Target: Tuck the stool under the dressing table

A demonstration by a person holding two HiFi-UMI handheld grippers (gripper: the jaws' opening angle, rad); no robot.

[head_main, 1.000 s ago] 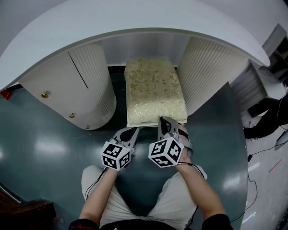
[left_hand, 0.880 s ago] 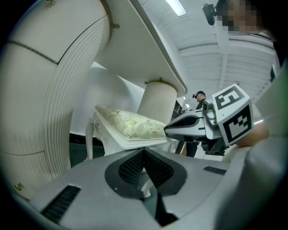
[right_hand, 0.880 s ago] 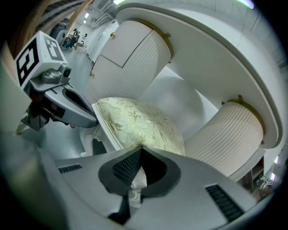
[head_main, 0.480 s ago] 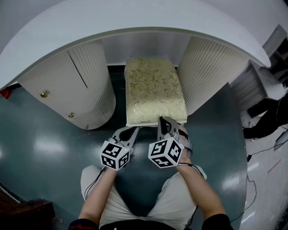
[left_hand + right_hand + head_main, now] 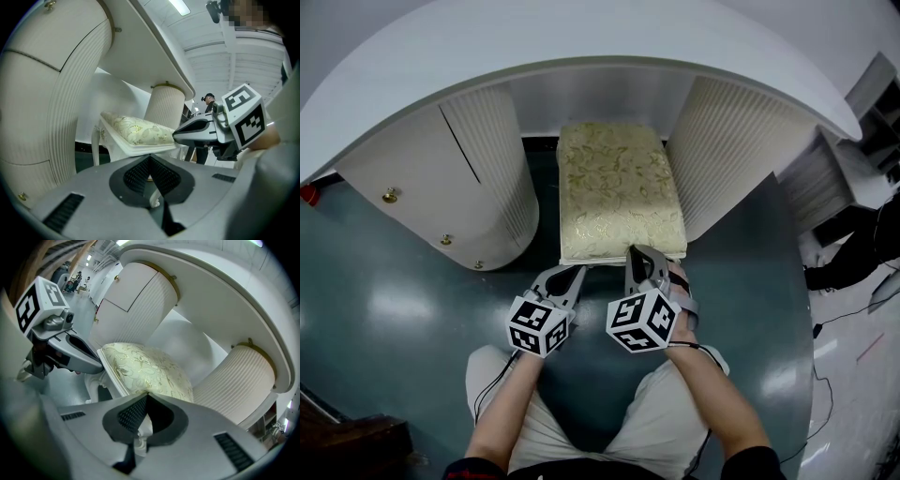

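Head view is showing the white curved desk (image 5: 581,37) spanning the top of the scene, standing on a dark teal floor (image 5: 394,281). Two fluted pedestals are carrying it, the left pedestal (image 5: 483,169) and the right pedestal (image 5: 736,150), and the stool (image 5: 619,187) is sitting in the gap between them. The far end of its cream floral cushion is lying beneath the desk's edge, while its near edge is lining up roughly with the pedestal fronts. The person is kneeling just behind it, reaching forward with both arms. The left tongs (image 5: 572,274) and the right tongs (image 5: 639,255) are meeting the stool's near rail side by side. In each gripper view the jaws are pressed together with nothing between them, their tips resting right at the white seat frame. Small brass knobs (image 5: 390,196) are dotting the left pedestal's drawers.
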